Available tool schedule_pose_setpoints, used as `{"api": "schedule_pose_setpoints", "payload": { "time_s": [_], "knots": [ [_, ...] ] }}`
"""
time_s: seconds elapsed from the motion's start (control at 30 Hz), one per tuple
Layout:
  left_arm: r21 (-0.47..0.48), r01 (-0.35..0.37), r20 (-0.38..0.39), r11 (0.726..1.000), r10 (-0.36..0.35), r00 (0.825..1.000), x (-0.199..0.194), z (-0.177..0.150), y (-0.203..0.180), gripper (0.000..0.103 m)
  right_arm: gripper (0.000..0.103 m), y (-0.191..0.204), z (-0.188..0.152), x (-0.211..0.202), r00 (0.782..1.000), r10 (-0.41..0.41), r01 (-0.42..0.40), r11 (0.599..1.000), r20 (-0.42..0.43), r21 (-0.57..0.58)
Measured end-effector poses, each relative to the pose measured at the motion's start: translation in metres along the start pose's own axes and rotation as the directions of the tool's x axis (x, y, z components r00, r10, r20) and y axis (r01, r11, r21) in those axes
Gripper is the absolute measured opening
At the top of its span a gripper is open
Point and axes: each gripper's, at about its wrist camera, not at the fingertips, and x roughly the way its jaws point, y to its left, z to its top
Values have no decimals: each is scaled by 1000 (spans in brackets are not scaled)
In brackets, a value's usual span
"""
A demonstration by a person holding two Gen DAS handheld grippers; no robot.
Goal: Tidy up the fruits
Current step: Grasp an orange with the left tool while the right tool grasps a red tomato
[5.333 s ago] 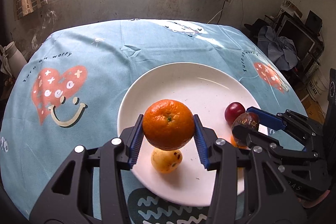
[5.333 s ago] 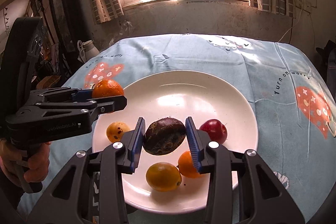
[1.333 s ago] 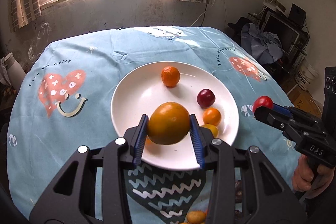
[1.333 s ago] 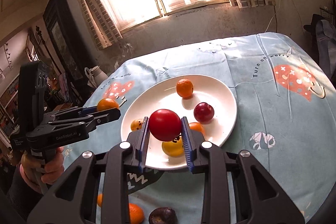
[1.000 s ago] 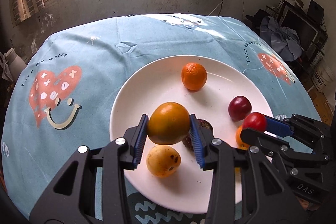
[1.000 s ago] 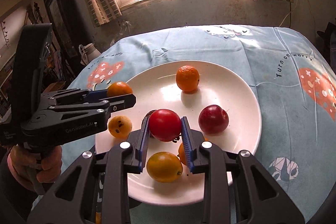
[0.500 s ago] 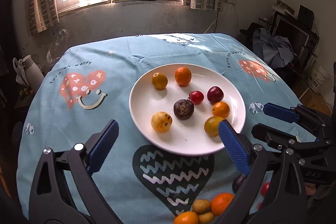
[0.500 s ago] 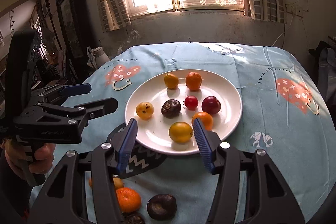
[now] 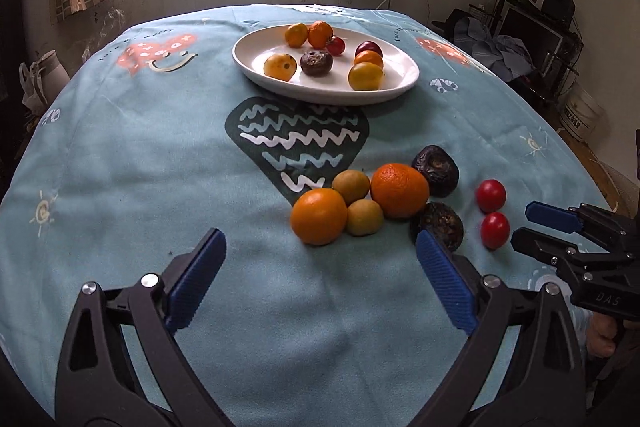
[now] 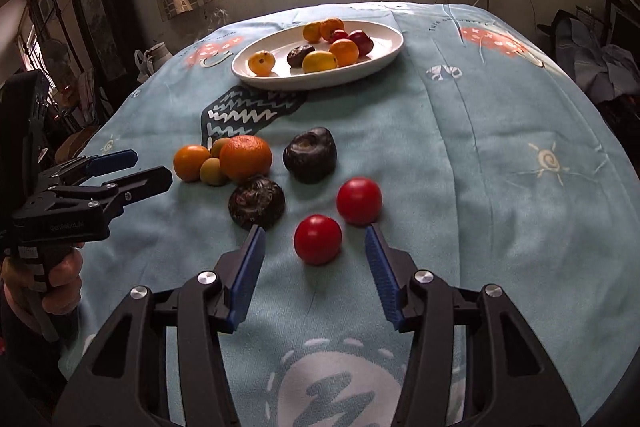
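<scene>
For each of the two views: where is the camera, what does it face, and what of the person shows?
Left wrist: on the left tongs, open and empty, facing loose fruit and the white plate; right tongs at right.
Right wrist: on the right tongs, closing, astride a red tomato; left tongs and hand at left.
Shared: plate, fruit cluster.

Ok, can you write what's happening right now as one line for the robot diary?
left gripper: open, empty | right gripper: closing, near red tomato between jaws, untouched | plate: eight fruits | cloth: eight loose fruits
</scene>
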Motion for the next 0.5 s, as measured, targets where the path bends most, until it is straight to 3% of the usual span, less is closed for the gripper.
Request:
{"api": "schedule_pose_setpoints", "payload": {
  "time_s": [0.4,0.5],
  "knots": [
    [-8,-6,37,1000,6,999,-7,0,3,98,40,2,0,26,997,27,-24,999,-74,38],
    [-12,-8,39,1000,9,999,-7,0,5,98,31,-1,0,28,996,20,-15,999,-85,52]
  ]
}}
